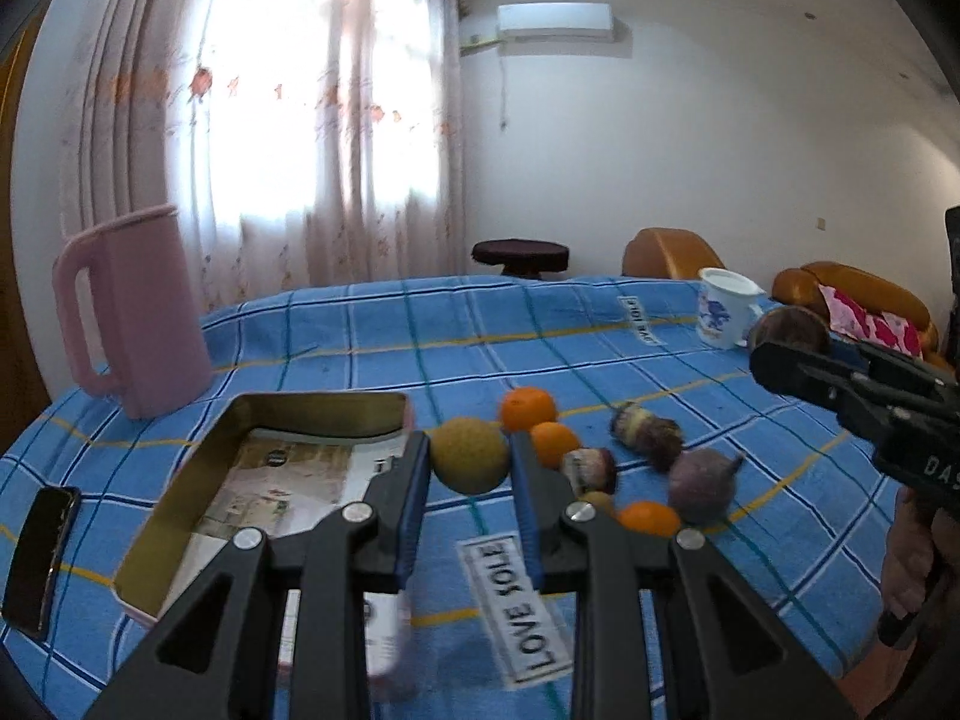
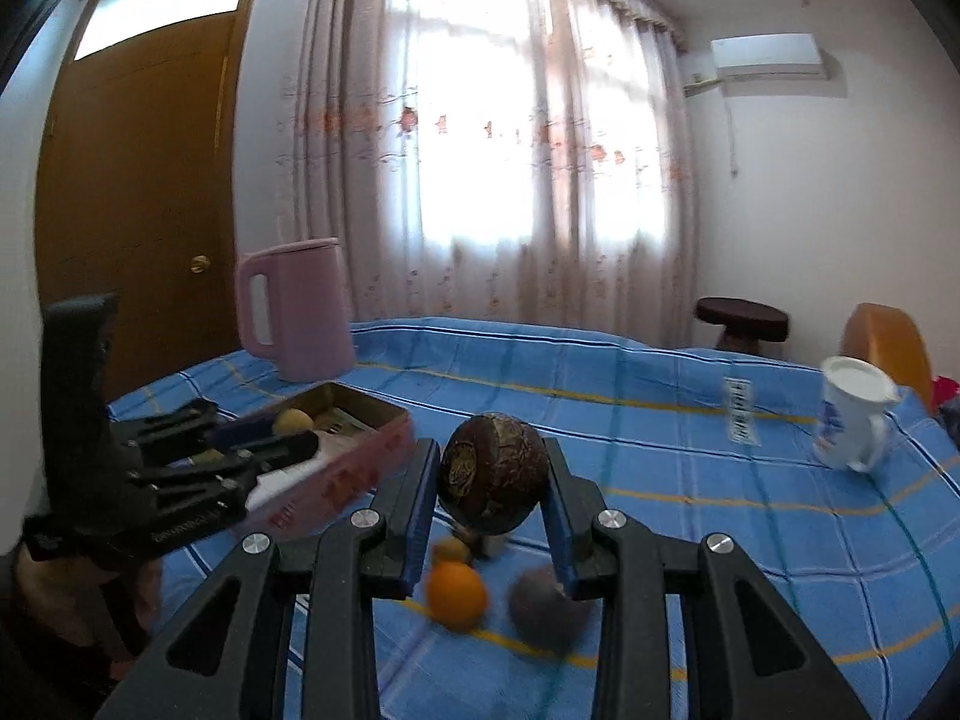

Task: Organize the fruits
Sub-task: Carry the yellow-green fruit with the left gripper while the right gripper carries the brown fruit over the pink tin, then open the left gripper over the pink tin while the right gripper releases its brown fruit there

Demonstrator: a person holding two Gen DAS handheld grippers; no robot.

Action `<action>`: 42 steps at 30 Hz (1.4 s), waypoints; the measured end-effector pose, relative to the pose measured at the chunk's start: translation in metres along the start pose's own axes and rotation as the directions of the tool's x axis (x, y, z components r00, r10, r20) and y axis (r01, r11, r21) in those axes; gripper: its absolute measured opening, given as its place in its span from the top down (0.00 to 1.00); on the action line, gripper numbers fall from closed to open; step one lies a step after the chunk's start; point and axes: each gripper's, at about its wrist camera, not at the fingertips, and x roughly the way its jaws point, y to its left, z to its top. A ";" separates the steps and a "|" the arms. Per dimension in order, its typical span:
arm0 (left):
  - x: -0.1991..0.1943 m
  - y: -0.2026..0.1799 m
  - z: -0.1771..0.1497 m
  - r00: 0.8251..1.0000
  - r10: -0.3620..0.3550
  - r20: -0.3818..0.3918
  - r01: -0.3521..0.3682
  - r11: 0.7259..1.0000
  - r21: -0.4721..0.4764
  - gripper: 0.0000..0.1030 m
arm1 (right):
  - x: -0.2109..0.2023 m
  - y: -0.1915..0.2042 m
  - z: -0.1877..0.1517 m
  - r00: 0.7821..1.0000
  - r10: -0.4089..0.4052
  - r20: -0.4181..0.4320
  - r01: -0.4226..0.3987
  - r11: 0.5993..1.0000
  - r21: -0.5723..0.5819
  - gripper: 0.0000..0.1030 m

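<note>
My left gripper (image 1: 469, 468) is shut on a yellow-green round fruit (image 1: 469, 455), held just right of the open tin box (image 1: 198, 480). My right gripper (image 2: 493, 480) is shut on a dark brown round fruit (image 2: 492, 471) and holds it above the blue cloth. It also shows in the left wrist view (image 1: 786, 327) at the right. On the cloth lie oranges (image 1: 528, 409), a purple fruit (image 1: 702, 483) and other small fruits (image 1: 645, 433). The right wrist view shows an orange (image 2: 456, 595) and a blurred purple fruit (image 2: 543, 609) below the gripper, and the left gripper (image 2: 288, 438) over the box (image 2: 336, 450).
A pink jug (image 1: 135, 312) stands at the back left. A white printed cup (image 1: 723, 307) stands at the back right. A dark phone (image 1: 39, 558) lies left of the box. Paper lines the box floor. A stool (image 1: 519, 255) and orange chairs stand beyond the table.
</note>
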 end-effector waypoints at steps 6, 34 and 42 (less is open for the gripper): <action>0.018 0.040 0.008 0.998 0.026 -0.062 -0.029 0.998 -0.053 0.73 | 0.047 0.028 0.024 0.996 0.060 -0.062 -0.062 0.997 -0.034 0.66; 0.073 0.127 0.004 0.957 0.103 -0.272 -0.129 0.989 -0.078 0.73 | 0.191 0.114 0.006 0.928 0.113 -0.356 -0.171 0.976 -0.135 0.66; 0.079 0.127 0.000 0.947 0.108 -0.303 -0.132 0.989 -0.060 0.72 | 0.198 0.118 -0.003 0.917 0.094 -0.388 -0.166 0.974 -0.157 0.66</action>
